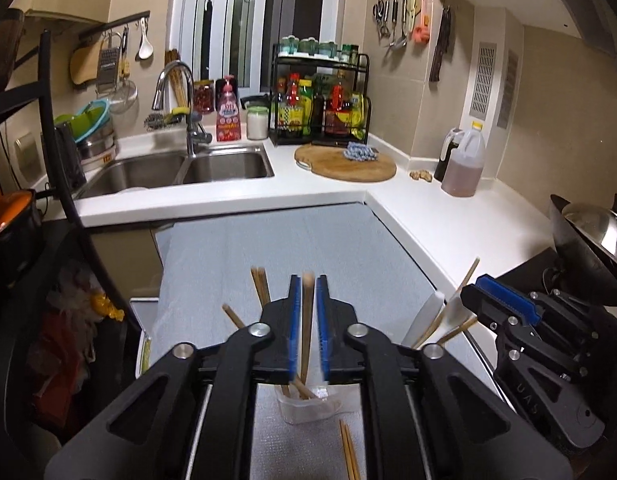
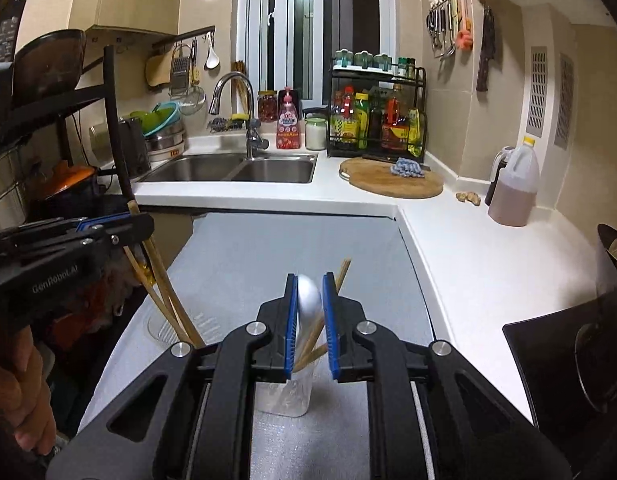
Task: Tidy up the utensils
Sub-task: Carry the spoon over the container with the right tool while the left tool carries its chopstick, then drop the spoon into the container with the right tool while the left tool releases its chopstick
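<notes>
The left gripper [image 1: 307, 312] pinches a stiff, light chopstick [image 1: 306, 328] near its top, above the cup [image 1: 308, 404] at 6 o'clock. The right gripper [image 2: 310, 316] brackets a smooth, likely slippery white spoon [image 2: 308, 300]; I cannot tell whether its fingers are clamped on it.

chopsticks [image 1: 307, 332] in left cup [image 1: 308, 406] | spoon [image 2: 308, 300] in right cup [image 2: 284, 396] | both on mat [image 1: 292, 248]

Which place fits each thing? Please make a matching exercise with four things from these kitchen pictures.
Things:
1. blue cloth
2. white spoon
3. oil jug
4. grater

Places:
A. hanging on the wall rail
B. on the round cutting board
C. between the right gripper fingers
D. on the counter by the corner wall

Pairs: 1-B, 2-C, 3-D, 4-A
</notes>
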Demonstrator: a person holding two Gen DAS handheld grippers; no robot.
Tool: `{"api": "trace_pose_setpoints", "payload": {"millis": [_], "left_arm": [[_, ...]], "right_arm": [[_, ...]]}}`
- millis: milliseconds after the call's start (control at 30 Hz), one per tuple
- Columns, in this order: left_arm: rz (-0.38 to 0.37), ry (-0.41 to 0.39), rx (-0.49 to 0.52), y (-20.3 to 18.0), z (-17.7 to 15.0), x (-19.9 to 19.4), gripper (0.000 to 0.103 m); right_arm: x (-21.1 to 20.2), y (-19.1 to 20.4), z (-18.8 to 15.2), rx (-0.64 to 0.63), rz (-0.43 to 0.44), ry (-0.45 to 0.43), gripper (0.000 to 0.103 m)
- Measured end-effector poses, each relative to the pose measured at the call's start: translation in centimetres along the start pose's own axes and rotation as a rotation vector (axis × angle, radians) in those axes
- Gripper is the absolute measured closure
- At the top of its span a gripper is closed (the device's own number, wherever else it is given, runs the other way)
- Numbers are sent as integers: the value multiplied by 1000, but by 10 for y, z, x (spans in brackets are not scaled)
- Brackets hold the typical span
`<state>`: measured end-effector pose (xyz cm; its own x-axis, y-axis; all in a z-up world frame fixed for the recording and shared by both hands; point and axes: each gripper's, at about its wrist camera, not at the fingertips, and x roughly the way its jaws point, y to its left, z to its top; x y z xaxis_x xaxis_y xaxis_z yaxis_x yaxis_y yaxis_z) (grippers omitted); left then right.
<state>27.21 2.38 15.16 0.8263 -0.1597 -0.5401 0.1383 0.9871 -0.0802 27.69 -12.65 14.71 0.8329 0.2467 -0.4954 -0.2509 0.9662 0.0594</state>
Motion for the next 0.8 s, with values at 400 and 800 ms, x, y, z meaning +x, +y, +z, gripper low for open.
{"api": "trace_pose_setpoints", "payload": {"millis": [400, 800], "left_arm": [[22, -145, -5, 2, -10, -87, 73], [52, -173, -7, 3, -112, -146, 73]], "right_arm": [[-71, 3, -2, 0, -24, -102, 73], [-161, 10, -91, 68, -36, -176, 73]]}}
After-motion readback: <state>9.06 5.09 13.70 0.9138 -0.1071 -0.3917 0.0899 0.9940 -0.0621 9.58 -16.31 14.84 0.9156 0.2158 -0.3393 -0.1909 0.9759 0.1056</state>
